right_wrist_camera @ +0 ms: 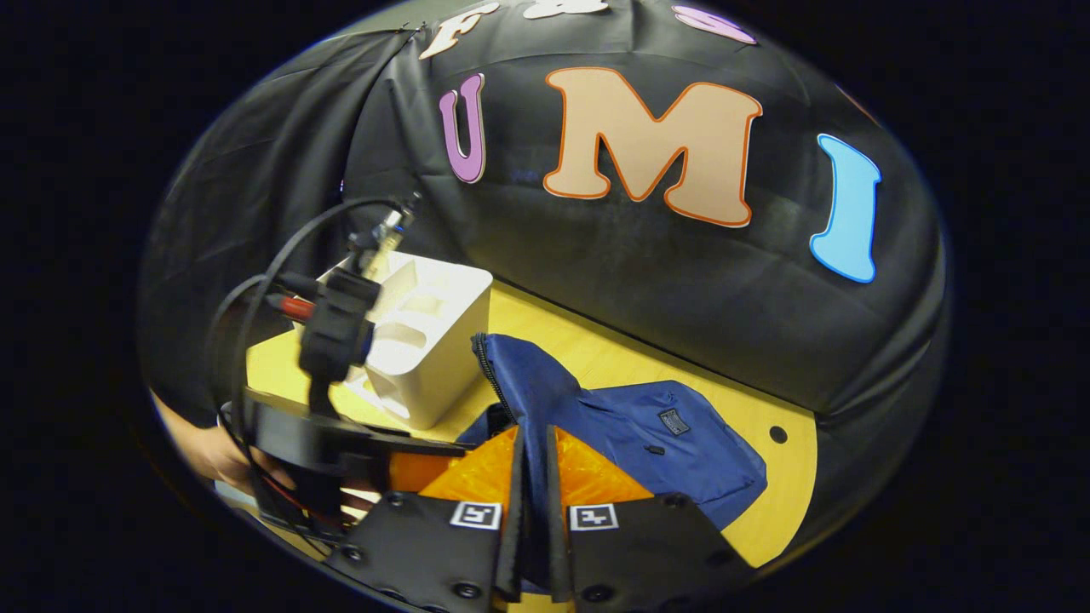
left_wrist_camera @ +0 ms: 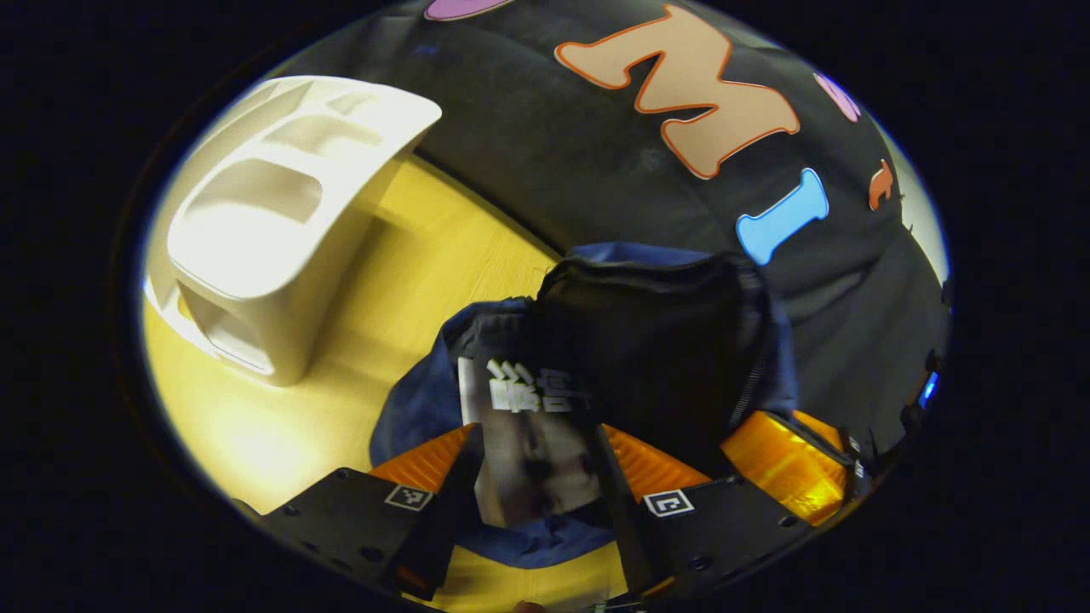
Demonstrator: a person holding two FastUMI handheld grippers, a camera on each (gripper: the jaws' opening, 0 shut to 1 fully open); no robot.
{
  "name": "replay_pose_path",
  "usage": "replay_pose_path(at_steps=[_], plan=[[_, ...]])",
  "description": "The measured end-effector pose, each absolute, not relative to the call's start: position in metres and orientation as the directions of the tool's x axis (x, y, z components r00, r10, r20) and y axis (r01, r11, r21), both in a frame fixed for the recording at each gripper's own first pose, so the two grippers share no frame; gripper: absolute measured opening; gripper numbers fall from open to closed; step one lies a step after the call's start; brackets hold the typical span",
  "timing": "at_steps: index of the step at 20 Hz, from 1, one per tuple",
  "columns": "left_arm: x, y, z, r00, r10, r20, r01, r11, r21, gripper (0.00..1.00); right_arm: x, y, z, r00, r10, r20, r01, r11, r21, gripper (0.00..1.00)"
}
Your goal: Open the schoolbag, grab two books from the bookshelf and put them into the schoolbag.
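My left gripper (left_wrist_camera: 536, 477) covers the book's (left_wrist_camera: 532, 443) side edges; its cover pic is blurred, top end lost in the schoolbag's (left_wrist_camera: 647, 340) dark opening. In right gripper view my right gripper (right_wrist_camera: 532, 477) hides the schoolbag flap's lower part, and the other gripper's body blocks part of the white bookshelf (right_wrist_camera: 426, 340). My hand (right_wrist_camera: 213, 455) is cut off at the edge.

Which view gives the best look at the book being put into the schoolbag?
The left gripper view: the book sits between the left gripper fingers, over the schoolbag opening. The right gripper view shows the bag's outside and the right gripper pinching its flap; I can't make out the book there.
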State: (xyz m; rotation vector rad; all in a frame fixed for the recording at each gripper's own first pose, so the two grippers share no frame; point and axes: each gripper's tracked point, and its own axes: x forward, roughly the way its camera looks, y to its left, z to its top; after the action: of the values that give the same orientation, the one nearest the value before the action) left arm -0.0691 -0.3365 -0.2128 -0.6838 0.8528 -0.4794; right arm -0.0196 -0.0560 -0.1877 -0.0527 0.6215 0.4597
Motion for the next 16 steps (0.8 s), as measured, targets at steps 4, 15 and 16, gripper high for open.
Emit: replay_pose_path(at_steps=[4, 15, 16], plan=[[-0.074, -0.279, -0.193, 0.643, -0.546, -0.537, 0.204, 0.799, -0.566, 0.75, -0.020, -0.050, -0.174, 0.724, 0.438, -0.533, -0.417, 0.893, 0.168, 0.70], [-0.010, -0.106, -0.096, 0.918, -0.249, -0.307, 0.170, 0.950, -0.263, 0.81, 0.018, -0.046, -0.101, 0.923, 0.228, -0.310, -0.172, 0.965, 0.196, 0.89], [-0.004, -0.097, -0.083, 0.935, -0.236, -0.263, 0.175, 0.956, -0.235, 0.81, 0.019, -0.043, -0.096, 0.931, 0.212, -0.296, -0.159, 0.968, 0.196, 0.90]])
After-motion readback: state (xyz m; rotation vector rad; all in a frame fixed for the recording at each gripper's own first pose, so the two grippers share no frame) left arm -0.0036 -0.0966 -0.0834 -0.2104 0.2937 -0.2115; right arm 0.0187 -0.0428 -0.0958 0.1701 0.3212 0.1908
